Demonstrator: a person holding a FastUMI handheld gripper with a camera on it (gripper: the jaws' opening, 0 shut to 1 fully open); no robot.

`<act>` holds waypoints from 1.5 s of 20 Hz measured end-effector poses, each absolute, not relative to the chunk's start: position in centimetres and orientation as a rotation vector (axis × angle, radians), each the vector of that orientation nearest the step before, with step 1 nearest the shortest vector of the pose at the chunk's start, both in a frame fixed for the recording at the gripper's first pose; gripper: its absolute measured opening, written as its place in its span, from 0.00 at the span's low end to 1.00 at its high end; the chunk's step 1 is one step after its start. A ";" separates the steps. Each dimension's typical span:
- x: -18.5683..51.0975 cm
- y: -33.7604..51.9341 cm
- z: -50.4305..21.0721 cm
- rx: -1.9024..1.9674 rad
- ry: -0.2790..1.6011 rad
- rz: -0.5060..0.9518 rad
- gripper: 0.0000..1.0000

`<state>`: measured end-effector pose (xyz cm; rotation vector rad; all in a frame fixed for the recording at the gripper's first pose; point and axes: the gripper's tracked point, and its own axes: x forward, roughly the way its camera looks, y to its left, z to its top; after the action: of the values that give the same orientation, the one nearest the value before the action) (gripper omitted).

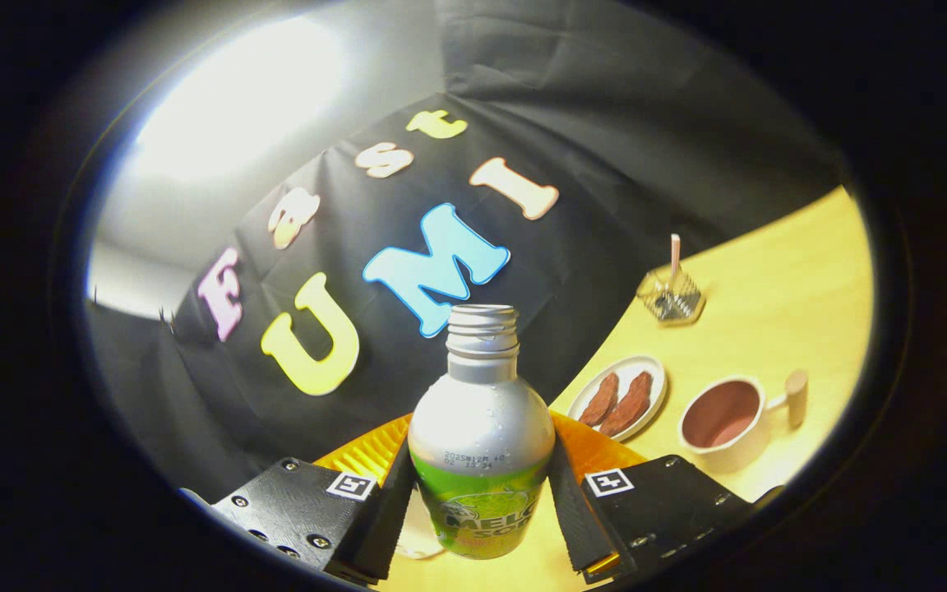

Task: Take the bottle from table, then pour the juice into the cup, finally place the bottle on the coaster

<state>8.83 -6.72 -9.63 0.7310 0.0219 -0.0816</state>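
With the tool [480, 501] clamped on the uncapped bottle [480, 436], carry it upright toward the cup [724, 421], then tilt slowly.

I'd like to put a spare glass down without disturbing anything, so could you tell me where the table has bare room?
Bare wood lies beyond the cup, between it and the glass holder. It is crowded near the tool, shut on the bottle: the plate and cup sit close together, with an orange mat behind the bottle.
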 end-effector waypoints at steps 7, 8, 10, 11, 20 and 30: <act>9.1 -5.4 -6.6 0.189 0.024 -0.109 0.77; 9.2 -5.1 -6.6 0.118 0.038 -0.108 0.77; 9.2 -4.0 -6.9 0.050 0.054 -0.087 0.78; 9.4 -3.7 -7.1 0.041 0.058 -0.072 0.78; 10.8 -3.1 -8.7 0.003 0.111 -0.076 0.78; 12.1 -3.5 -11.7 0.043 0.138 -0.071 0.78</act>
<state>12.12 -3.51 -11.68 0.0431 0.1381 -0.0708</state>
